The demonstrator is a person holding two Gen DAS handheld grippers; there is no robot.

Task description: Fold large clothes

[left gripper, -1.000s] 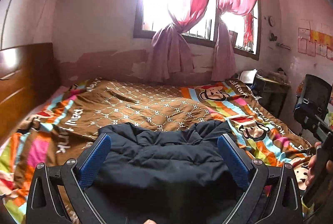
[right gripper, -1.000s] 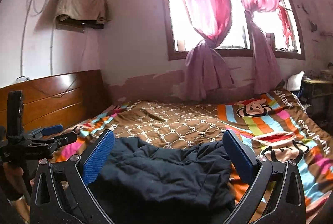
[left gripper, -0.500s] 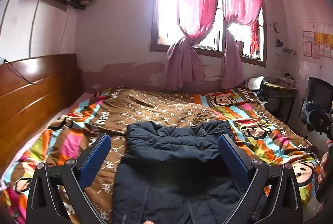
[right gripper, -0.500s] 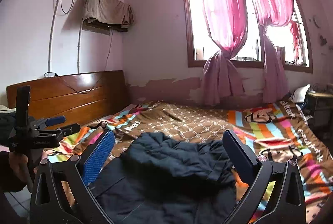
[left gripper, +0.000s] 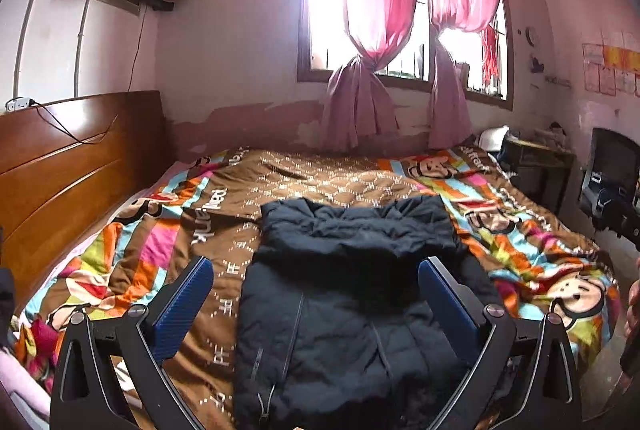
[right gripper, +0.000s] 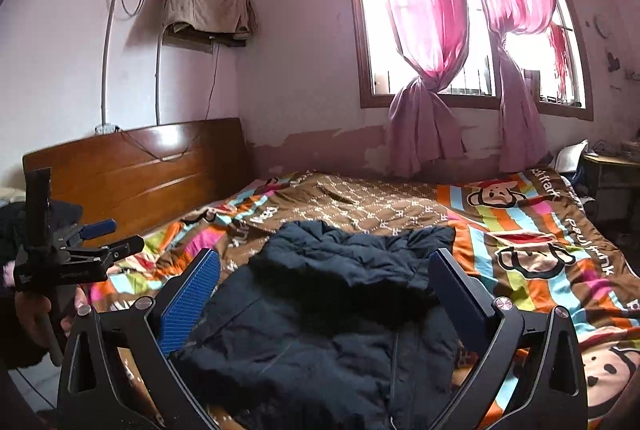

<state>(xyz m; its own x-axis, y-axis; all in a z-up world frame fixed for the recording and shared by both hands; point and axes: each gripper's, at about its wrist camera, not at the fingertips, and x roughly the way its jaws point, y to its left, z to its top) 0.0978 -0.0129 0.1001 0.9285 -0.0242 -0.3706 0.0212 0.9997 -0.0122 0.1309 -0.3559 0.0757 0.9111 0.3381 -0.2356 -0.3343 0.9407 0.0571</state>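
Moved: both cameras backed away, more bed (left gripper: pixel 132 250) visible.
Jacket (left gripper: pixel 352 294): flat for folding.
Left gripper (left gripper: pixel 316 294): wide open, empty.
Right gripper (right gripper: pixel 324 290): wide open, empty.

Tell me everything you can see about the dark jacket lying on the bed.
The jacket is dark navy, puffy and quilted, with thin zippers on its front. It lies spread across the colourful cartoon-print bedspread, its rumpled far end bunched up toward the window. Both tools are open and hover over its near part; neither grips it. Only the bedspread touches it. Its near edge runs out of view.
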